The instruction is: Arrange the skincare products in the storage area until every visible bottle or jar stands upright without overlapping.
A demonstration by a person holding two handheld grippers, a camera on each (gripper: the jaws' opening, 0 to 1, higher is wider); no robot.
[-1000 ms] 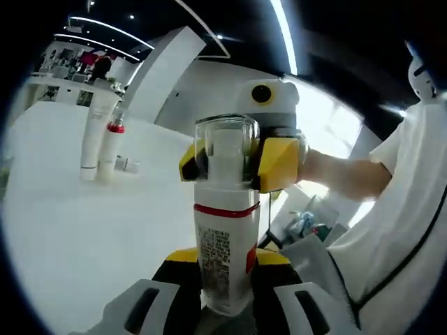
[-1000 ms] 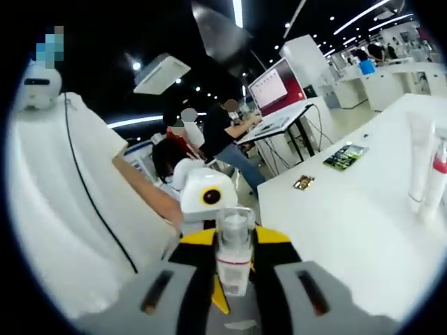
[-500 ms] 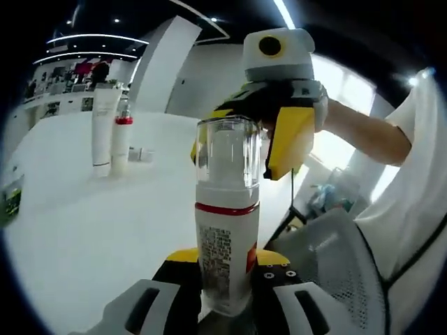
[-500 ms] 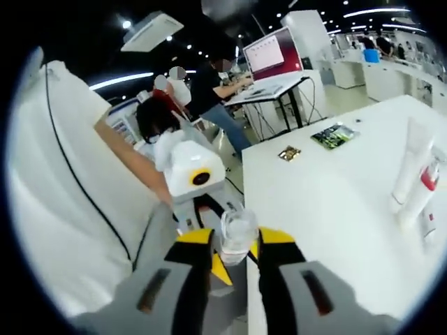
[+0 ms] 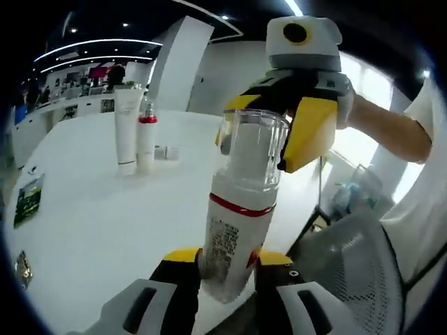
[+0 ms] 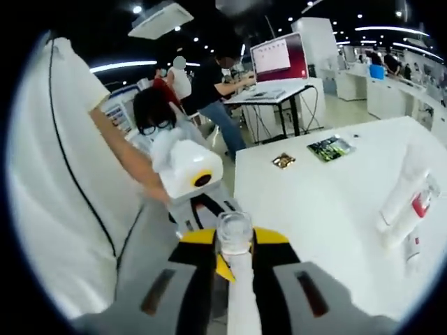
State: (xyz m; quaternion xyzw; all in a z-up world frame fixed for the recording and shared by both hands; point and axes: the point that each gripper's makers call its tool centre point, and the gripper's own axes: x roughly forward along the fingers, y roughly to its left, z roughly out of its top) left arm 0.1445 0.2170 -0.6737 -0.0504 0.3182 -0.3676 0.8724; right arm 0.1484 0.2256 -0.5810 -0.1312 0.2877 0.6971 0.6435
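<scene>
white pump bottle (image 5: 234, 237) gripped by left tool (image 5: 225, 269); right tool (image 5: 279, 136) clamps its clear cap (image 5: 253, 143).

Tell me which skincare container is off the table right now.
The bottle with the clear cap, gripped between both grippers' jaws. The tall white tube and the red-collared bottle beside it stand upright on the white table.

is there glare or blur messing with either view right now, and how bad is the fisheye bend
Left gripper view: a bright window behind the right tongs washes out that corner; the held bottle is sharp, its clear cap catching highlights; the table edge bows strongly. Right gripper view: the person's white shirt is overexposed, the tube near the rim is soft and stretched, and ceiling light strips curve.
</scene>
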